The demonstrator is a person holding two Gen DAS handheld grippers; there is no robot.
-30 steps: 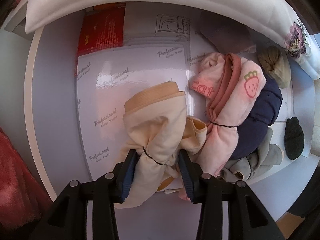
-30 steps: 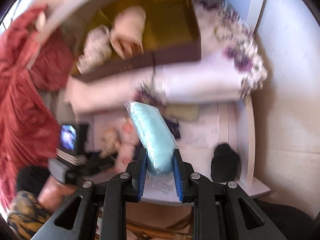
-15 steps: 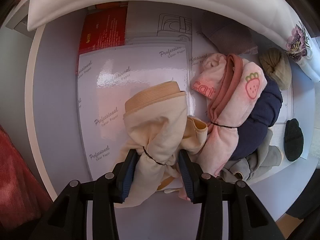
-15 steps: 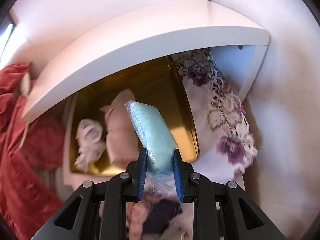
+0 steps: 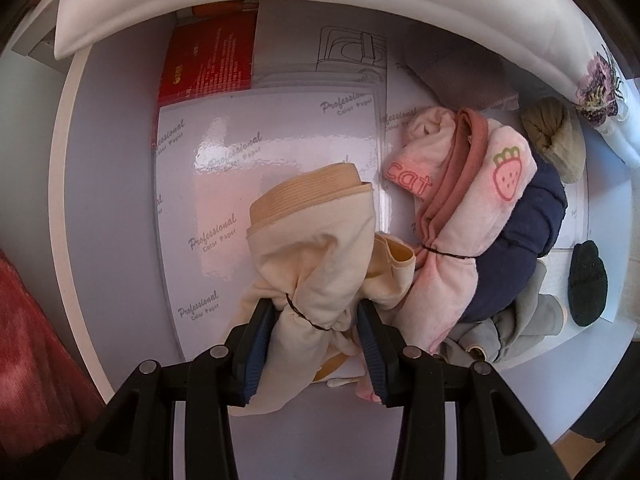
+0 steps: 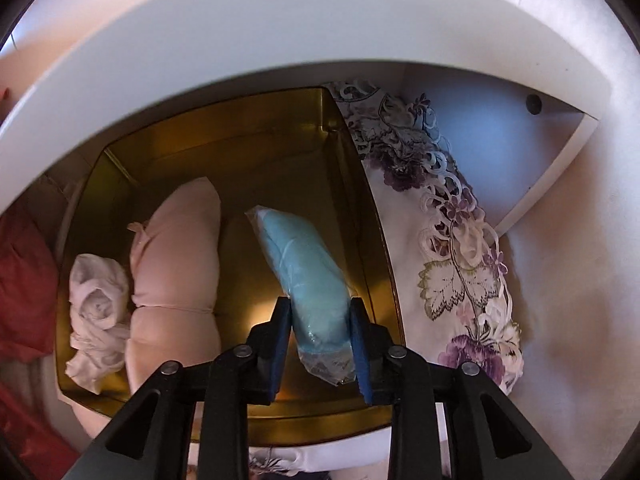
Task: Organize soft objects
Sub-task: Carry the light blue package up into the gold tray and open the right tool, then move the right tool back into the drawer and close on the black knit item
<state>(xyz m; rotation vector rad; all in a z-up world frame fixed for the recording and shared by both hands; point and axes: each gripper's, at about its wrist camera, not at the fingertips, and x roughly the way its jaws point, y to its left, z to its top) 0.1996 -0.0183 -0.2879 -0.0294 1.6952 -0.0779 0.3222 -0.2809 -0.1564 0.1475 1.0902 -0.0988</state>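
My left gripper [image 5: 316,312] is shut on a cream cloth bundle [image 5: 316,252] tied with a black band, over glossy white paper sheets [image 5: 264,168]. A pink bundle with a strawberry and "cat" print [image 5: 460,200] lies just to its right, on a navy bundle [image 5: 524,240]. My right gripper [image 6: 320,332] is shut on a light blue roll in clear plastic [image 6: 308,268], held above the open gold box [image 6: 248,136]. A pale pink bundle [image 6: 176,264] and a white rolled cloth [image 6: 96,304] lie inside the box at its left.
A red booklet [image 5: 208,60], an olive roll [image 5: 556,140], a black roll [image 5: 588,284] and a grey garment [image 5: 504,332] lie on the lower shelf. A white shelf board [image 6: 280,28] overhangs the box. A floral embroidered cloth [image 6: 452,240] lies right of the box.
My right gripper has swung up from the lower shelf with the blue roll and now hangs over the gold box. The left gripper has barely moved.
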